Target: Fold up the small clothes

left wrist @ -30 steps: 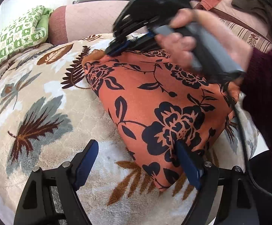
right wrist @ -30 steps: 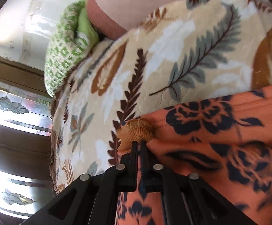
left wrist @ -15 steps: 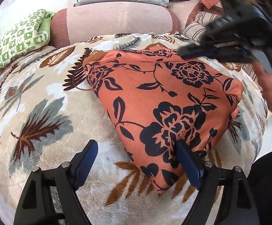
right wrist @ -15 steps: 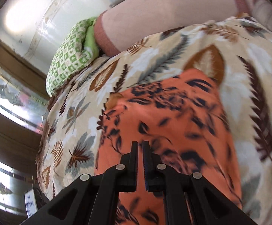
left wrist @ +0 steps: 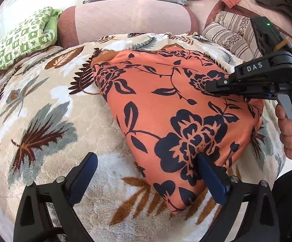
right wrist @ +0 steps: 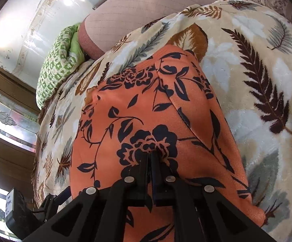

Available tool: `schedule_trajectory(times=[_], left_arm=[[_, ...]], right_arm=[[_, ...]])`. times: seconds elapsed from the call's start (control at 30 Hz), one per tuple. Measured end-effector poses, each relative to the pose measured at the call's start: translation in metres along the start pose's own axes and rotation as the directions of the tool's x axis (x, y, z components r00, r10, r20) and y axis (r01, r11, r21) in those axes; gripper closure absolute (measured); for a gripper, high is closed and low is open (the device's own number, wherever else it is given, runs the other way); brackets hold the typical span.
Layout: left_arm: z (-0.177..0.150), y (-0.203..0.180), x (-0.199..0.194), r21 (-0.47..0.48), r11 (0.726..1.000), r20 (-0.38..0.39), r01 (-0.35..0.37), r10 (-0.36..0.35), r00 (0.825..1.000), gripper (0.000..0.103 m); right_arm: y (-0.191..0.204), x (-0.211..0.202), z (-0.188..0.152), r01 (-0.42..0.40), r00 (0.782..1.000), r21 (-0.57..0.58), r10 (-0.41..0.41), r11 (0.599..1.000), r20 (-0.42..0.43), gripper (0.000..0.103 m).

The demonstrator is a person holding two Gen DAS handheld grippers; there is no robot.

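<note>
The orange cloth (left wrist: pixel 166 109) with dark blue flowers lay folded on the leaf blanket (left wrist: pixel 45 121), near the middle of the bed. It made a shape a bit like a triangle, with one corner pointing toward the left gripper (left wrist: pixel 146 173).

The left gripper was spread wide, and its jaws had just been opening more. Its right blue finger (left wrist: pixel 212 179) sat at the near edge of the cloth, and its left blue finger (left wrist: pixel 81 177) sat over the bare blanket. Only the near corner of the cloth lay between them, and the pads did not press on it.

The right gripper (left wrist: pixel 208 85) came in from the right side, held by a hand (left wrist: pixel 291 129). Its two black fingers were squeezed together (no gap to speak of) with nothing pinched in them. In its own camera, the tips (right wrist: pixel 151 157) lay right over a big dark flower on the cloth; whether they touched it I could not tell.

Behind the blanket was a long pink pillow (left wrist: pixel 129 22). A green and white checked cloth (left wrist: pixel 21 40) sat off to the left. A striped cushion (left wrist: pixel 232 32) sat to the right.
</note>
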State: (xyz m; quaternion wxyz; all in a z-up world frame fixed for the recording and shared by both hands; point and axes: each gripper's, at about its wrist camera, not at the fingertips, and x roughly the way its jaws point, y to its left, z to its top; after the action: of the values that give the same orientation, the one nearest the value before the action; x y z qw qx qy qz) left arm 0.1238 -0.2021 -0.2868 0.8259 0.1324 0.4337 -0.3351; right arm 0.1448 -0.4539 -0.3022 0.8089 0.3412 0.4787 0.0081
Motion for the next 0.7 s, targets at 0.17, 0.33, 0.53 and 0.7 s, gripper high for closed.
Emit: schedule_trajectory(times=[0.17,0.33,0.53,0.7], left_arm=[[0.002,-0.001,0.001,-0.013,1.0,-0.013,-0.009,0.009,1.0,0.002],[0.001,-0.004,-0.001,-0.035,0.999,-0.015,-0.037,0.037,0.999,0.002],[0.001,-0.008,-0.015,-0.054,0.996,0.004,-0.069,0.069,0.998,0.002],[0.008,-0.008,-0.032,-0.037,0.994,0.074,-0.106,0.108,0.991,0.002]], right_arm=[[-0.002,-0.003,-0.003,-0.018,1.0,0.013,0.018,1.0,0.006,0.098],[0.004,-0.011,-0.009,-0.018,1.0,0.011,0.018,1.0,0.015,0.098],[0.001,-0.04,-0.016,-0.079,0.993,0.018,0.078,0.997,0.084,0.097],[-0.014,-0.065,-0.018,-0.101,0.981,0.016,0.097,0.995,0.168,0.097]])
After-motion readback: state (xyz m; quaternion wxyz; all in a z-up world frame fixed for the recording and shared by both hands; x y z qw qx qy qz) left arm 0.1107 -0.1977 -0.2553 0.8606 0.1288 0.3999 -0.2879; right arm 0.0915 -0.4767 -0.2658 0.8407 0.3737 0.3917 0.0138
